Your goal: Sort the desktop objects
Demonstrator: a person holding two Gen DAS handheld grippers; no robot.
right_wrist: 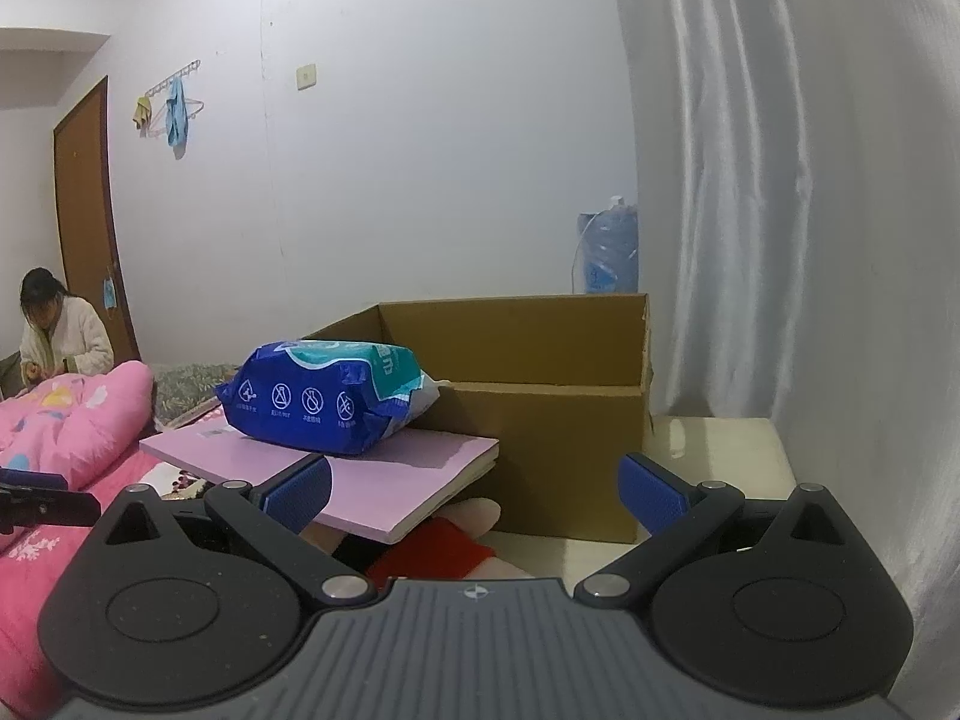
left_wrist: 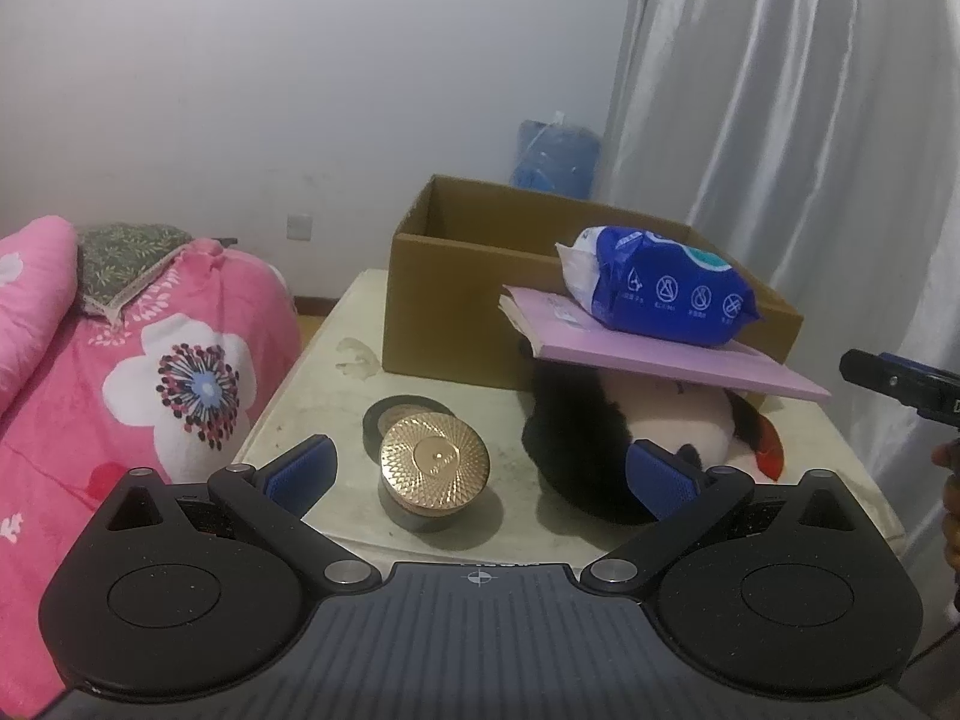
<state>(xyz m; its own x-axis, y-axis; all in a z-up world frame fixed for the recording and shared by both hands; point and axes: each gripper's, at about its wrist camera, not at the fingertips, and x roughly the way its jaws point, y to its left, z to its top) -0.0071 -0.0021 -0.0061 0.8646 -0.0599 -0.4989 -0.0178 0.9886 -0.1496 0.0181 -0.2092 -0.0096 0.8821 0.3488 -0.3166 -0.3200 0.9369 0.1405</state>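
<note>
**Stacked objects beside an open box, both tongs spread wide**

A pink flowered quilt [left_wrist: 120, 372] fills the left edge, cut off by the frame. On the pale table [left_wrist: 336, 372] stands an open cardboard box [left_wrist: 444, 312]; its inside floor is hidden from both cameras. Against its front lies a plush toy [left_wrist: 600, 426], black, white and red, mostly covered by a pink book [left_wrist: 660, 354] resting on top of it. A blue tissue pack [left_wrist: 666, 288] sits on the book. Left of the toy, a round gold-lidded jar [left_wrist: 435, 468] stands on the table, hiding part of a black ring [left_wrist: 390, 414] behind it.

The left gripper [left_wrist: 480, 474] is spread wide and empty, low before the jar and toy. The right gripper [right_wrist: 474, 492] is likewise spread and empty, its left pad [right_wrist: 300, 492] overlapping the book's near edge; contact cannot be judged. A seated person [right_wrist: 60, 330] is small and blurred at far left.
</note>
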